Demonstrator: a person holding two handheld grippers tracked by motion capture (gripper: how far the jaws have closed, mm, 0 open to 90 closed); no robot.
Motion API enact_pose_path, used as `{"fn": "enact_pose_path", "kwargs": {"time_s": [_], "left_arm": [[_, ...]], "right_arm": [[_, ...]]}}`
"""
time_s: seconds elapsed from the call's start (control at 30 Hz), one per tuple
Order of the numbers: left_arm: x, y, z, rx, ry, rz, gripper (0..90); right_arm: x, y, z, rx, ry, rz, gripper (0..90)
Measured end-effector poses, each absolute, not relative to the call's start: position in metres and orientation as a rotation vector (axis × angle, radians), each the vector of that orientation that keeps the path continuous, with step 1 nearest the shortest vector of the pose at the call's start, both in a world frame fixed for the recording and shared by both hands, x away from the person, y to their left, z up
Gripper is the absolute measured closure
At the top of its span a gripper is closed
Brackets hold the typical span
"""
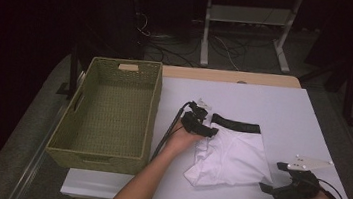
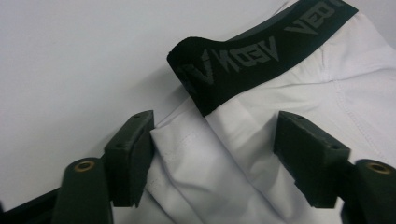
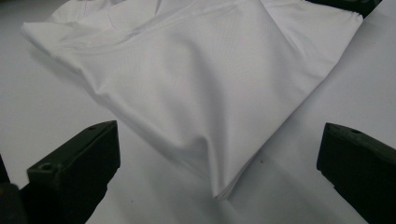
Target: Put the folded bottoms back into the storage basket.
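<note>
Right beside the woven basket (image 1: pixel 107 117), on the white table (image 1: pixel 284 107), lies a pair of white underwear (image 1: pixel 231 156) with a black waistband (image 1: pixel 236 124), folded into a rough bundle whose waistband end points away from the person. The basket stands just left of the garment, apart from it, its long side running front to back. The left gripper (image 1: pixel 209 131) sits between the basket and the underwear, at the garment's near-left edge just below the waistband; its jaws stand partly apart with a fold of white cloth (image 2: pixel 205 172) between them, one pad touching the fabric's edge and the other standing clear of it, so nothing is clamped. The waistband's corner (image 2: pixel 201 70) curls up just beyond those jaws. The right gripper (image 1: pixel 267 188) rests on the far side of the underwear from the basket, near the table's front edge, jaws wide apart and aimed at the garment's lower corner (image 3: pixel 224 186), which lies on the table between them without touching either pad.
</note>
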State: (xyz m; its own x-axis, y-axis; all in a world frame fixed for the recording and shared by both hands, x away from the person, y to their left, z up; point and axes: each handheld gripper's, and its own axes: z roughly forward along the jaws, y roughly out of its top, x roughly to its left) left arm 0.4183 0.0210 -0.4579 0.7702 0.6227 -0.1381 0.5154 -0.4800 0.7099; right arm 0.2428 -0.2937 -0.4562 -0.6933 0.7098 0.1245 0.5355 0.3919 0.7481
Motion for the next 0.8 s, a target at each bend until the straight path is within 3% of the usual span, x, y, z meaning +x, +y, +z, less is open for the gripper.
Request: {"fn": "enact_pose_path", "kwargs": {"time_s": [0.8], "left_arm": [[0.4133,0.0146,-0.4582,2.18,0.818,0.124,67.3]], "right_arm": [[0.2429,-0.2929,-0.4571,1.099,2.442,1.188,0.0]]}}
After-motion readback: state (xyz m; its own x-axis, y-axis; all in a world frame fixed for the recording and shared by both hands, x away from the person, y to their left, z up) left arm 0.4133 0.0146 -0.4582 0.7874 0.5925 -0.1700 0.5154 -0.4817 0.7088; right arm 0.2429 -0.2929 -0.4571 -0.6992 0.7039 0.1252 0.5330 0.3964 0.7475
